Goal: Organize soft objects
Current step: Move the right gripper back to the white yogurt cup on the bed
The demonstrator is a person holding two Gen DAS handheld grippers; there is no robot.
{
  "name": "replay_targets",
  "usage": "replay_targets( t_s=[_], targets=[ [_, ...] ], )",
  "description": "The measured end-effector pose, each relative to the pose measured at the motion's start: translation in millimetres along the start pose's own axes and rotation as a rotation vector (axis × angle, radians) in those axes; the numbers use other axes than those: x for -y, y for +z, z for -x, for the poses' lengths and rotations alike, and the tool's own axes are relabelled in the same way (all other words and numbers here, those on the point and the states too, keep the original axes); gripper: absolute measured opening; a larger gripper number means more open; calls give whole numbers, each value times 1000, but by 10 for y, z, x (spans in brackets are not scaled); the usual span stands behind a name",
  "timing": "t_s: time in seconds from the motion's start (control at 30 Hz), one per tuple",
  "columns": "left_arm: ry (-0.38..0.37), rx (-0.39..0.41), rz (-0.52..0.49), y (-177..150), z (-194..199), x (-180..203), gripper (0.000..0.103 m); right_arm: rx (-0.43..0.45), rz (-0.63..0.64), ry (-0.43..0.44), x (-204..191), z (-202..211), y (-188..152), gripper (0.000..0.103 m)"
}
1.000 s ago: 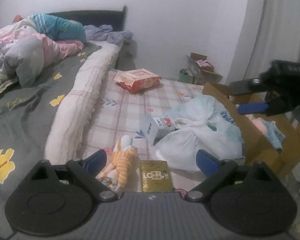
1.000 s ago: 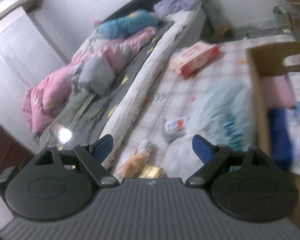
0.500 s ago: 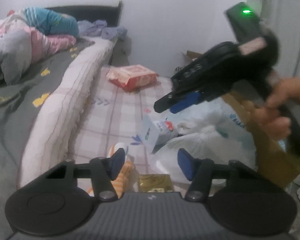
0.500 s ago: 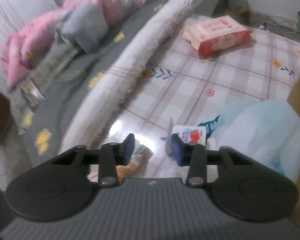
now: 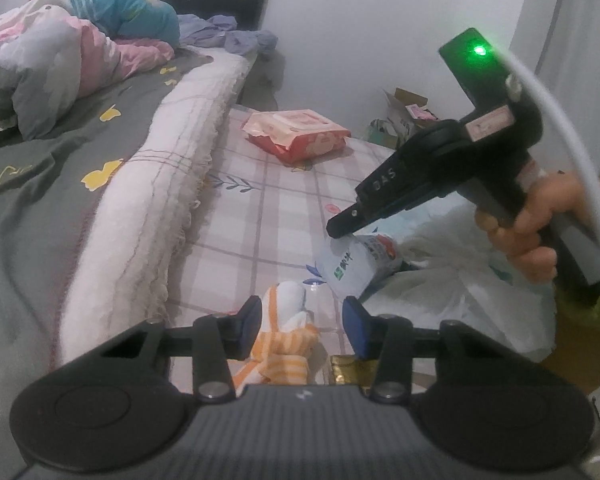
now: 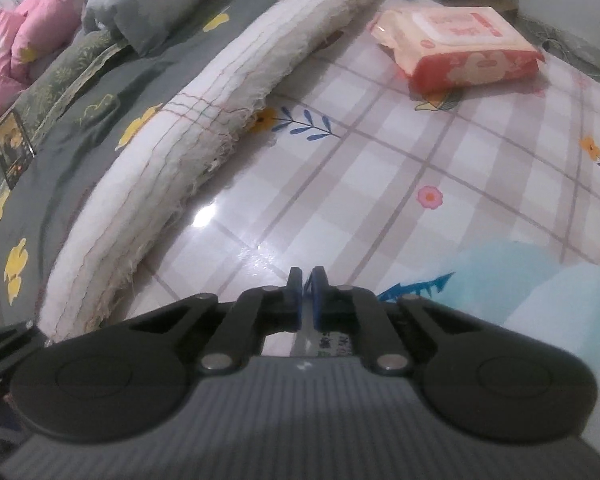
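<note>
Down on the checked floor mat [image 5: 260,216], the left gripper [image 5: 302,326] hangs with its jaws closing around an orange-and-white striped soft toy [image 5: 286,336]; the toy lies between the blue pads, the left one at its flank, though whether either pad presses on it I cannot tell. At about one o'clock from the toy lies a small pale tissue pack [image 5: 354,266] with green print, and the right gripper [image 5: 340,228], held in a person's hand [image 5: 532,228], comes in from three o'clock with its tip at the top of that pack. In the right wrist view the right gripper [image 6: 307,296] has its pads drawn almost together, a thin fold of the pack's wrapper seemingly pinched between them, with printed packaging visible just beneath the fingers. At four o'clock from the toy sits a gold packet [image 5: 350,368], partly hidden by the gripper body, and beyond it a white plastic bag [image 5: 460,304] fills the right side. A red pack of wet wipes [image 5: 296,136] lies well apart at twelve o'clock. Along nine o'clock runs the bed [image 5: 40,200], its grey sheet edged by a white fringed mattress pad [image 5: 168,184].
</note>
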State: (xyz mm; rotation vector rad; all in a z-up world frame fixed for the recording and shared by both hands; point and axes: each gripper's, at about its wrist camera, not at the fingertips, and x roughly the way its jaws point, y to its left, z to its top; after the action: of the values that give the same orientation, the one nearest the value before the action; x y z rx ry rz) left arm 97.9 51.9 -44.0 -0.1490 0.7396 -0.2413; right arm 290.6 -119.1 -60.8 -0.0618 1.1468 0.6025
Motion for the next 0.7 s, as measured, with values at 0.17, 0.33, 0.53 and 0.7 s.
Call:
replay_targets(
  t_s=[0.17,0.33,0.53,0.7],
  targets=[
    [10,-5,12,-8,20,-39,45,19,-89,129,48,37,5,0],
    [15,-1,8,62,36,-27,47,48,-224,299,187,29,45,0],
    [5,-16,-51,203,-96,101,57,75,-314,322,516,123,5,1],
    [-10,-36,-119,331,-331,273,68,58,-356,270,761,168,-51,5]
  ],
)
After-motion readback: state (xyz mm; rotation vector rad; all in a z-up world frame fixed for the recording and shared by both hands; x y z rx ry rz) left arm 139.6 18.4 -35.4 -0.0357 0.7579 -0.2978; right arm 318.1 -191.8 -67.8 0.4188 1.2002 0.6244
